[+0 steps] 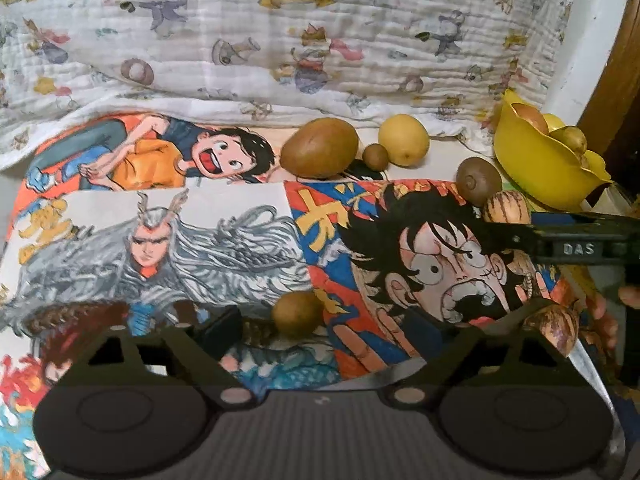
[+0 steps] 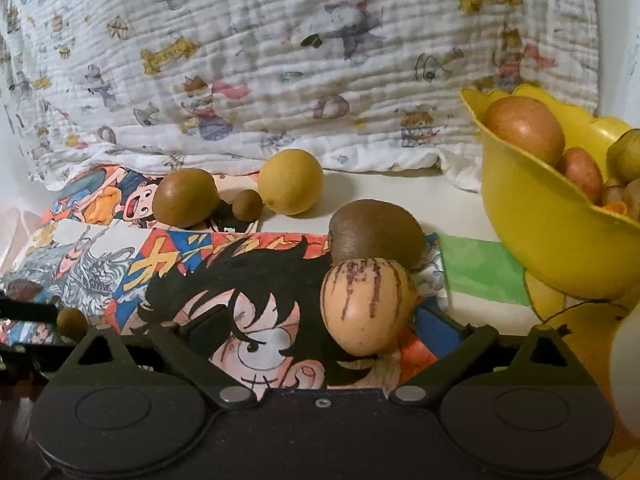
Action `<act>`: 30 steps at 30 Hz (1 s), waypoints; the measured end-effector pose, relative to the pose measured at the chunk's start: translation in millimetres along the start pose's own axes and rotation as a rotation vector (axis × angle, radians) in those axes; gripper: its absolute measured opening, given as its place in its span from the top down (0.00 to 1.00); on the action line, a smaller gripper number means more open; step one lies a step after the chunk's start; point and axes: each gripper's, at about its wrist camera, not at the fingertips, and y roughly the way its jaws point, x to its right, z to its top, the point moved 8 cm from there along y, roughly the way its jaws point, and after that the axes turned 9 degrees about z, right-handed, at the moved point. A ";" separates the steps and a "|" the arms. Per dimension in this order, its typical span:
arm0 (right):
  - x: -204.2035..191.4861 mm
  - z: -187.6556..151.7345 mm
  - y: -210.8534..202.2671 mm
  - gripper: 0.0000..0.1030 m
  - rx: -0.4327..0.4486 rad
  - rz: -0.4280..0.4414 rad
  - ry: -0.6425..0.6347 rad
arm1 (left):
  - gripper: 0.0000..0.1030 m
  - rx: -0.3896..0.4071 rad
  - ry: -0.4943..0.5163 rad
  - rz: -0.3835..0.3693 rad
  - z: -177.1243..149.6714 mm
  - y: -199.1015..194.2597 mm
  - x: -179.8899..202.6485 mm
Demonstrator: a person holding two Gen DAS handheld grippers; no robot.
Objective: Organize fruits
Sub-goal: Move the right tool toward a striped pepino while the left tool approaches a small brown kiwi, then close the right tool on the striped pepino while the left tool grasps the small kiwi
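Striped melon (image 2: pixel 368 306) sits betw. spread jaws of right gripper (image 2: pixel 320 336), untouched; left gripper (image 1: pixel 340 336) released.

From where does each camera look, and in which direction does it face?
Left wrist: sits on the left gripper, low over the cartoon mat, facing the blanket; its own open fingers show, and the right gripper's arm crosses at right.
Right wrist: sits on the right gripper, facing the striped fruit and yellow bowl; open fingers show.
Shared: mat, blanket, bowl, kiwi, yellow fruit.
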 end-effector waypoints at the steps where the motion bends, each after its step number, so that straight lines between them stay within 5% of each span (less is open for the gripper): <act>1: 0.7 0.4 1.6 0.04 0.001 -0.008 -0.004 | 0.16 0.001 -0.004 -0.003 -1.0 0.9 1.3; 24: -18.6 -10.4 14.7 0.44 0.002 0.047 -0.049 | 0.53 0.042 -0.037 0.011 -2.3 4.8 1.1; 30: -24.5 -10.8 15.2 0.45 0.002 0.062 -0.071 | 0.61 0.046 -0.029 0.025 -2.9 5.0 0.3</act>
